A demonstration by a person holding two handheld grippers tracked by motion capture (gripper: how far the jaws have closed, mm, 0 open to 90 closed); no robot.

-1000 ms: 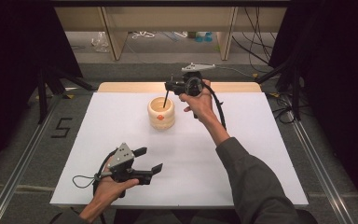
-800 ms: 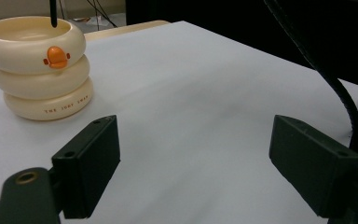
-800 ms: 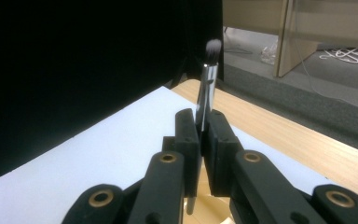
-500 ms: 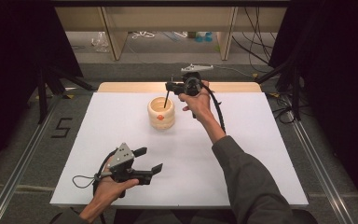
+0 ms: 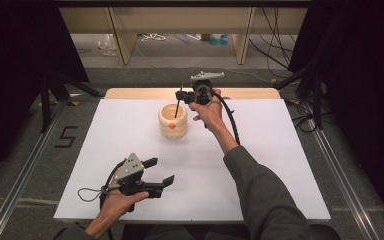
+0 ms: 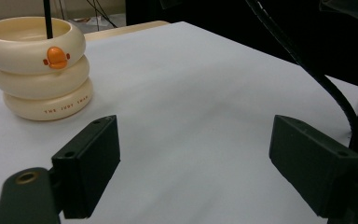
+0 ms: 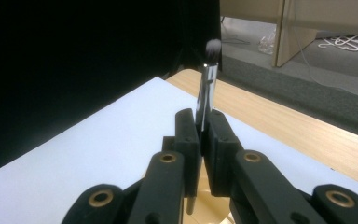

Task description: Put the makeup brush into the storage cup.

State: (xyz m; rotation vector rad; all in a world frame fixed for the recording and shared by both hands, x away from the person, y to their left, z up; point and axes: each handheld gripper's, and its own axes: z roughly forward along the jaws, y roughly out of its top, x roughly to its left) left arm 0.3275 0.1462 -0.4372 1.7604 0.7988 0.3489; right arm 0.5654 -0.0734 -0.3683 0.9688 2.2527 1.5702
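Observation:
A cream holder (image 5: pixel 173 121) made of three stacked rings, with an orange duck bill on its side, stands on the white mat (image 5: pixel 260 150) toward the back. My right gripper (image 5: pixel 182 95) hovers just over it, shut on a thin makeup brush (image 5: pixel 178 102). In the right gripper view the jaws (image 7: pixel 203 126) pinch the brush's silver ferrule (image 7: pixel 207 93), bristles up. The dark handle (image 6: pixel 48 18) reaches down into the holder's mouth (image 6: pixel 42 70). My left gripper (image 5: pixel 161 171) rests near the mat's front left, open with nothing between its jaws (image 6: pixel 196 172).
A wooden strip (image 5: pixel 250 93) borders the mat's far edge. The right gripper's black cable (image 5: pixel 232 122) hangs along the forearm. Metal rails (image 5: pixel 25 165) run along both sides of the table, and black stands (image 5: pixel 45 100) rise beyond them.
My right gripper with the brush has barely shifted above the holder. The left gripper stays where it was.

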